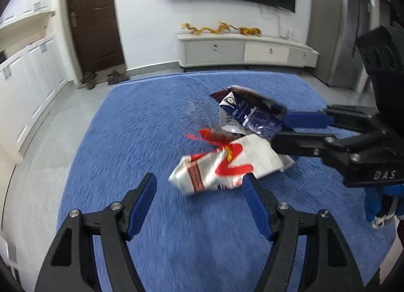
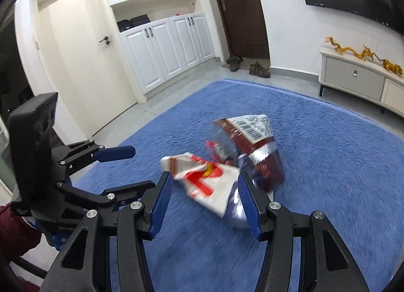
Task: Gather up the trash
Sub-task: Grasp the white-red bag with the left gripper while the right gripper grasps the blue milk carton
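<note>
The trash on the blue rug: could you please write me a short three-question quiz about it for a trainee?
1. True or false: the rug under the trash is green.
2. Which colour are the markings on the white wrapper? A red, B green, C purple.
3. Fill in: the left tongs stand ____, with nothing gripped between them.
Key: 1 false; 2 A; 3 open.

A crumpled white-and-red wrapper [image 1: 217, 165] lies on the blue rug [image 1: 126, 140], touching a dark foil bag [image 1: 250, 112].
</note>
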{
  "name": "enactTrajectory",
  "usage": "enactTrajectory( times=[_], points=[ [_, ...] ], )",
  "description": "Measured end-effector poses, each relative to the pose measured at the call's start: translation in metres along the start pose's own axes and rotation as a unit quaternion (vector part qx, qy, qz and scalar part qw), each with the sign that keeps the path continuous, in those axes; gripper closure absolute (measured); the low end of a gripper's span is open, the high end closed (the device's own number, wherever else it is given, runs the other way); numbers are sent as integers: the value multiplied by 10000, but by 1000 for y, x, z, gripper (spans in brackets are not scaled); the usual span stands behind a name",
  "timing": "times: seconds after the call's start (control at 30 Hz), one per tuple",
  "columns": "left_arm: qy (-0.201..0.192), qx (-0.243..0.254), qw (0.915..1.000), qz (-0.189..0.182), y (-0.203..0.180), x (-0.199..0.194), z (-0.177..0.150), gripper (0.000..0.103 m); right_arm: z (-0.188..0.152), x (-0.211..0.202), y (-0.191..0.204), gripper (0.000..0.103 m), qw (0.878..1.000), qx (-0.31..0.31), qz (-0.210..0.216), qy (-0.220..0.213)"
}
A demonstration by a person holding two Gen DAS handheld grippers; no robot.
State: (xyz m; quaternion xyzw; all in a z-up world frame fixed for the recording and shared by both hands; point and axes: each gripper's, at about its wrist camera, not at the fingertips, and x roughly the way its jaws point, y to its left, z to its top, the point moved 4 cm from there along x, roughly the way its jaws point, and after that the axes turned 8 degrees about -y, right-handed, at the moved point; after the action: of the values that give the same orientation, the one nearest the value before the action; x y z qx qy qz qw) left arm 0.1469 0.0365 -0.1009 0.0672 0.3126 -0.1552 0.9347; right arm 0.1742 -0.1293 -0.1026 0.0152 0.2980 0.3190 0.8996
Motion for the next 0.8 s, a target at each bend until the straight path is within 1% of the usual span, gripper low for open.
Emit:
enactTrajectory(
  times=[0.13,0.23,0.27,0.3,0.43,0.5,0.57,0.63,0.67,0.7,0.73,0.8],
  points=[
    [207,45,9997,-158,6,37,6,34,4,18,-26,50,9996,75,-286,15],
    [461,-58,9980,-422,10,62,4,33,2,24,-41,50,9991,146,-388,78],
    [500,-161,9972,-535,11,67,3,25,-1,27,-46,50,9989,150,-427,137],
    [500,-242,9969,-566,13,69,3,22,-3,29,-48,50,9987,144,-453,173],
    [566,-358,9943,-830,7,68,-2,22,-6,33,-63,50,9985,346,-391,168],
    [605,-269,9934,-938,-2,63,-7,22,-5,32,-67,50,9984,391,-397,129],
    [581,-137,9936,-955,-12,57,-12,23,-5,31,-71,50,9981,448,-414,101],
    [597,-149,9921,-1095,-19,52,-17,26,-5,29,-73,50,9980,436,-440,97],
    [621,-191,9910,-1174,-23,50,-19,31,-5,29,-72,50,9980,415,-459,107],
    [637,-224,9899,-1248,-25,48,-21,35,-6,29,-70,50,9980,384,-479,124],
    [641,-265,9882,-1363,-29,44,-23,35,-7,29,-69,50,9980,333,-508,157],
    [606,-238,9877,-1418,-34,37,-26,35,-9,30,-70,50,9981,324,-495,186]
  ],
)
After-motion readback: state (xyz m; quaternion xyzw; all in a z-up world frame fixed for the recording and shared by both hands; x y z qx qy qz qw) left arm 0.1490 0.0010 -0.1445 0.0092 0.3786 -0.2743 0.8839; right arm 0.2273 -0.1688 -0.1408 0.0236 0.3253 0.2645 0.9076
